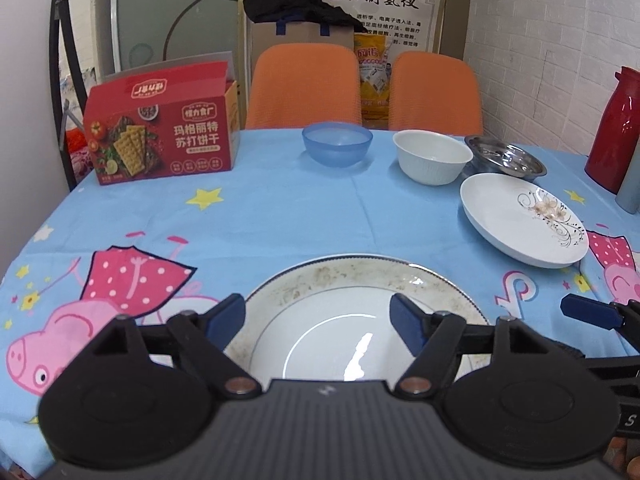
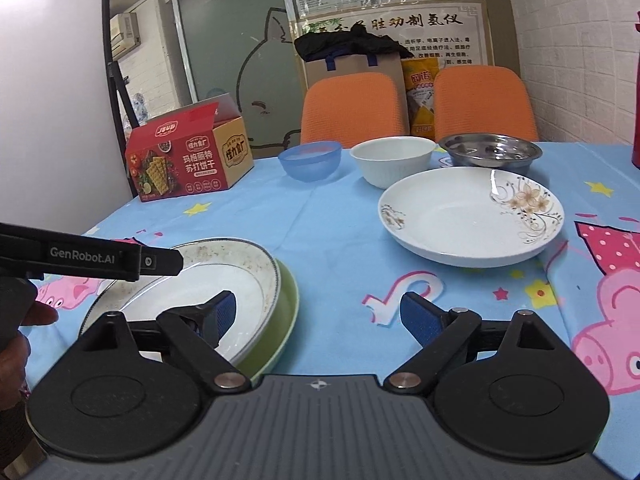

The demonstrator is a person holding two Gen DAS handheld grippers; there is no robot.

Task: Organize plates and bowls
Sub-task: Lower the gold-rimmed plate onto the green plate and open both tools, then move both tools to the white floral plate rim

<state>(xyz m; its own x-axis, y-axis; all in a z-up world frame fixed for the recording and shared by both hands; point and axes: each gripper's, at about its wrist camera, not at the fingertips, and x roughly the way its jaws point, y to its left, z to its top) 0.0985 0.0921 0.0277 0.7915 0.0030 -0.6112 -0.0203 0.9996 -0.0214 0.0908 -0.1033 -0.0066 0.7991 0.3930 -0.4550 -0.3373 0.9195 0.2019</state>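
A white plate with a speckled rim (image 1: 344, 300) (image 2: 224, 280) lies stacked in a green plate (image 2: 286, 316) at the near table edge. My left gripper (image 1: 318, 322) is open just above it, holding nothing. My right gripper (image 2: 318, 316) is open and empty over the cloth beside the stack's right edge. A flowered white plate (image 1: 520, 220) (image 2: 468, 220) lies at the right. Behind it stand a blue bowl (image 1: 337, 144) (image 2: 310, 160), a white bowl (image 1: 432, 156) (image 2: 392, 160) and a steel bowl (image 1: 504, 158) (image 2: 490, 152).
A red cracker box (image 1: 160, 128) (image 2: 188, 156) stands at the back left. A red flask (image 1: 614, 128) stands at the far right edge. Two orange chairs (image 1: 304, 84) are behind the table. The blue cartoon tablecloth (image 1: 280, 216) covers the table.
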